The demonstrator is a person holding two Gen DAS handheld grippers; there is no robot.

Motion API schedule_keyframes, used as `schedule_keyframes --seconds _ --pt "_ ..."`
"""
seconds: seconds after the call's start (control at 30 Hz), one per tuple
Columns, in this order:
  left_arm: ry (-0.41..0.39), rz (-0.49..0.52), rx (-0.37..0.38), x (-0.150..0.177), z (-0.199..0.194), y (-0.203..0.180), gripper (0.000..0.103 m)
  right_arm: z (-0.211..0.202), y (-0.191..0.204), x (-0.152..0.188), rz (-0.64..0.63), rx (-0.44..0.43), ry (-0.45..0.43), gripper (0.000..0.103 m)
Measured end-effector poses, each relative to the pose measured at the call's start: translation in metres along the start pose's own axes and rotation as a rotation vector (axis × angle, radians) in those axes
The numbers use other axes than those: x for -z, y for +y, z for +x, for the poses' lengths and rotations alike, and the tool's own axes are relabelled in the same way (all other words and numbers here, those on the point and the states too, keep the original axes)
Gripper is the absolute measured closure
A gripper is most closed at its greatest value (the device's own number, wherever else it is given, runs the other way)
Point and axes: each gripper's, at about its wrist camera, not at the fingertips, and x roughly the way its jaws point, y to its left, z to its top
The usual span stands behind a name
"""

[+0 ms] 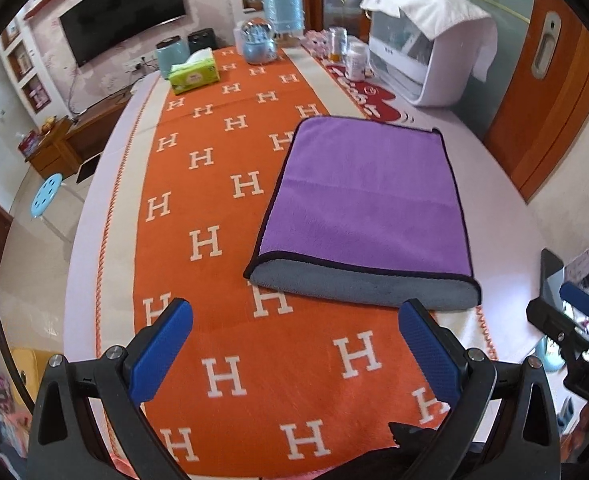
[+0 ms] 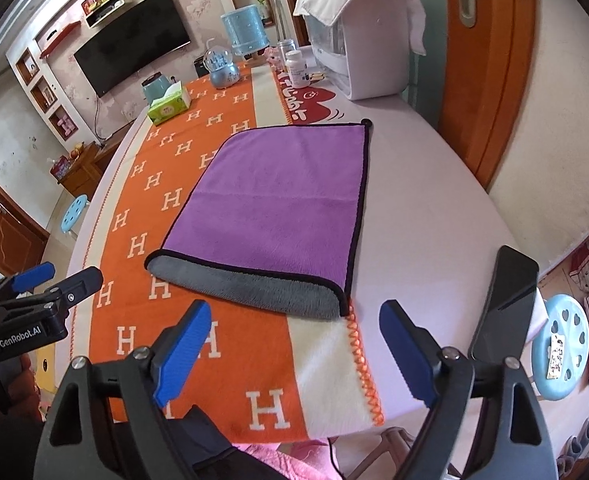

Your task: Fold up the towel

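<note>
A purple towel [image 1: 368, 196] with a grey underside and black trim lies folded on the orange H-patterned cloth [image 1: 214, 240]; its grey folded edge faces me. It also shows in the right wrist view [image 2: 278, 208]. My left gripper [image 1: 294, 344] is open and empty, hovering just short of the towel's near edge. My right gripper [image 2: 294, 344] is open and empty, just short of the towel's near right corner. The right gripper's fingertip [image 1: 580, 300] shows at the right edge of the left wrist view, and the left gripper [image 2: 38, 280] at the left of the right wrist view.
A green tissue box [image 1: 194, 74], a snow globe [image 1: 258, 42], bottles [image 1: 356, 62] and a white appliance [image 1: 426, 52] draped with a white cloth stand at the table's far end. A black phone [image 2: 506, 300] lies near the right table edge. Blue stools [image 2: 562, 348] stand on the floor.
</note>
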Motion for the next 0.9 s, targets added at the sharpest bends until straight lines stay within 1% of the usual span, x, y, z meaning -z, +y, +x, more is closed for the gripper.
schedule_keyframes --seconds 0.27,0.37,0.5,0.63,0.9 --pt "0.058 0.076 0.032 -0.018 0.046 0.015 0.001 0.037 0.0 -0.005 -0.066 0.021 0.036 0.021" --pt "0.064 0.087 0.046 -0.024 0.063 0.022 0.001 0.05 0.001 -0.004 -0.101 0.025 0.04 0.022" --pt "0.096 0.097 0.042 -0.03 0.087 0.03 0.001 0.065 0.002 -0.004 -0.153 0.037 0.054 0.022" --pt "0.104 0.122 0.05 -0.035 0.108 0.034 0.001 0.081 -0.001 -0.004 -0.161 0.047 0.075 0.022" --pt "0.132 0.191 0.101 -0.038 0.147 0.036 0.001 0.109 -0.007 0.002 -0.173 0.056 0.128 0.032"
